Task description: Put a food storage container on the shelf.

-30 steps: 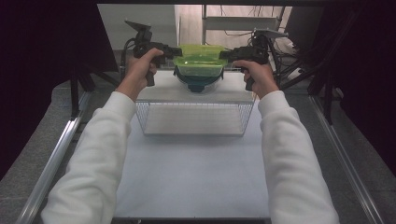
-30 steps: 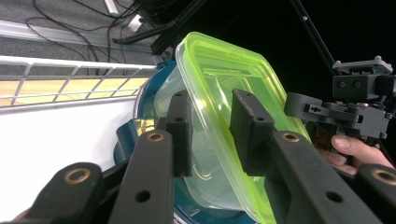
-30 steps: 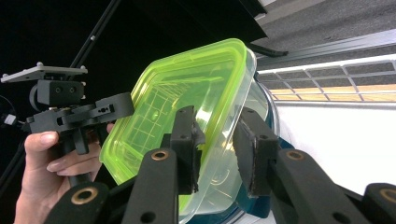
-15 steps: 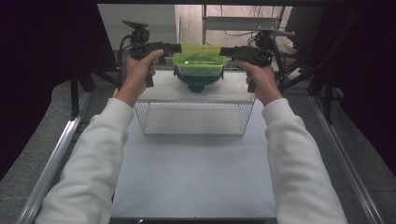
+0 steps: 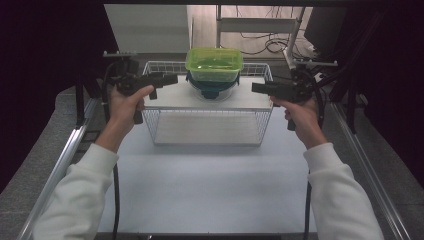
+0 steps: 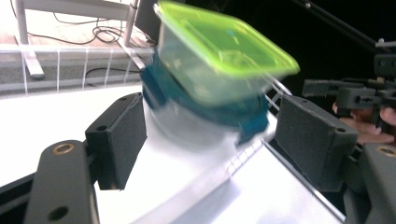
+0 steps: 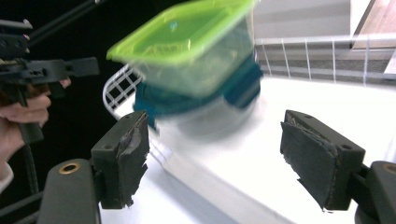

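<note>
Both grippers open and clear of the stacked tubs in the wire basket.

The left gripper (image 5: 170, 79) and right gripper (image 5: 257, 88) have just been opening, with nothing between their jaws; each hangs beside the green-lidded tub (image 5: 214, 64), which sits on a blue-lidded tub (image 5: 212, 86) at the back of the wire basket (image 5: 207, 135). The top tub looks perched rather than nested, so a knock from a jaw or a trailing cable could tip it off. The basket rests on a white table (image 5: 210, 190); dark curtains and loose cables surround it.
</note>
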{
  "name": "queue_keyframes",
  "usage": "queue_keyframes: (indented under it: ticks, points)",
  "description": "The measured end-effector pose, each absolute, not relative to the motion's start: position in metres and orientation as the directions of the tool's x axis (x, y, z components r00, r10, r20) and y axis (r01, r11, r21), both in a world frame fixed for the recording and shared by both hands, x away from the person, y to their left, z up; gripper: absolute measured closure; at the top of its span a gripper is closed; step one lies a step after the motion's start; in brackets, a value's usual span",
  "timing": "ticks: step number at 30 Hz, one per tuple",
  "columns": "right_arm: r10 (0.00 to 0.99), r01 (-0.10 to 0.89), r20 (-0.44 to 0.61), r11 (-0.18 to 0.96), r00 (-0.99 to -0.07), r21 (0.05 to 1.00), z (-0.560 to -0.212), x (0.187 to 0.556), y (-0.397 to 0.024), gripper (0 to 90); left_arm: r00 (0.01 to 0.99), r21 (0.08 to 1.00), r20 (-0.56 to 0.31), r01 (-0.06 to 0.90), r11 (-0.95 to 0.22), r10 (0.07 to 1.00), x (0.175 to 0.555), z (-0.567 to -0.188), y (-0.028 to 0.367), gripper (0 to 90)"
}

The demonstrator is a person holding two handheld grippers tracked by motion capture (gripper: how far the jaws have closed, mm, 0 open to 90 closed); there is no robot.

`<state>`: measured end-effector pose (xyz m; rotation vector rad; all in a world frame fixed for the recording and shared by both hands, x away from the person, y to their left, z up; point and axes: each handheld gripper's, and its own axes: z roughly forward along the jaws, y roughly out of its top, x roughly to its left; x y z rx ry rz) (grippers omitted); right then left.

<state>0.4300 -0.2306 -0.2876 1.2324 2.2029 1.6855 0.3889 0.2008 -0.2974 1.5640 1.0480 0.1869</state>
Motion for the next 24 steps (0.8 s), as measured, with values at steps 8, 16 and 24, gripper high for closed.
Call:
queue_keyframes:
  ticks: [8,16,24]
  points:
    - [0.666,0.49,0.284,0.14,-0.69,0.861,-0.322,0.375,-0.252,23.5,0.623,0.865,-0.37,0.502,0.01,0.689,0.338,-0.333,0.202,23.7]
    - [0.666,0.515,0.281,0.18,-0.69,0.838,-0.366,0.343,-0.258,23.6,0.586,0.803,-0.365,0.591,-0.073,0.724,0.307,-0.402,0.199,23.3]
    - [0.667,0.573,0.26,0.303,-0.698,0.762,-0.423,0.312,-0.255,23.5,0.546,0.74,-0.361,0.661,-0.124,0.756,0.291,-0.453,0.196,23.6]
